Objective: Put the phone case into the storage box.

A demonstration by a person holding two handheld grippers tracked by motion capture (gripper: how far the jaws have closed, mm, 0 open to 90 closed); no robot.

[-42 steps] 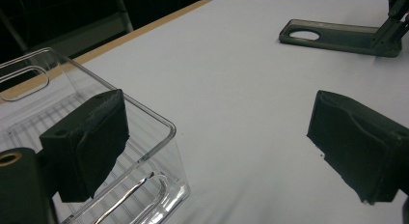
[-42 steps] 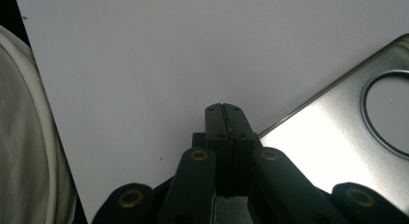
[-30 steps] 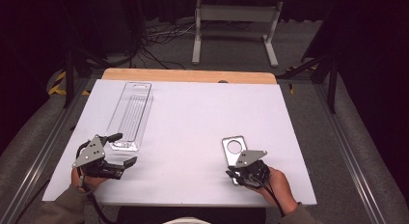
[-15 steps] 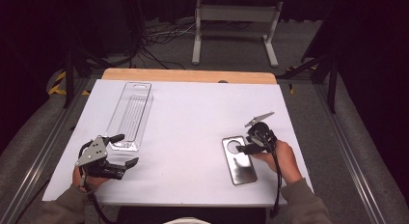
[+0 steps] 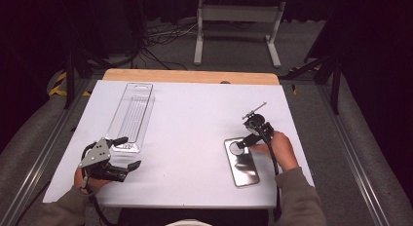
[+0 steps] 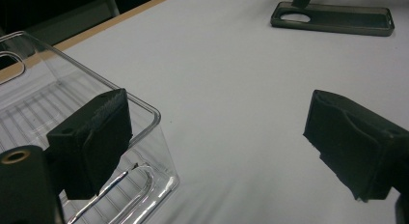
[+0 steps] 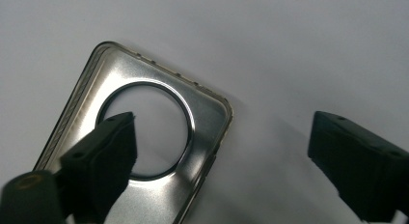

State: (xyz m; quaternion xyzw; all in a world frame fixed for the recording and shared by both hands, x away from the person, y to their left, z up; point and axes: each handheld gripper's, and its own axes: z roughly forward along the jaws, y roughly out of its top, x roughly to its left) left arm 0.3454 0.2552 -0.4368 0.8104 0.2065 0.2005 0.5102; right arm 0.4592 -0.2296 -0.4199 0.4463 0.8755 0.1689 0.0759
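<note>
High view: white table amid dark room, both grippers released, phone case flat.

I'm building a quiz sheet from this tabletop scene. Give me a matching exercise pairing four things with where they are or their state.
1. clear plastic tray
2. phone case
3. left gripper
4. right gripper

A. open, above the case's round hole
B. flat on the table's right side
C. open, at the tray's near end
D. lengthwise on the table's left side

Pairs: 1-D, 2-B, 3-C, 4-A
</note>
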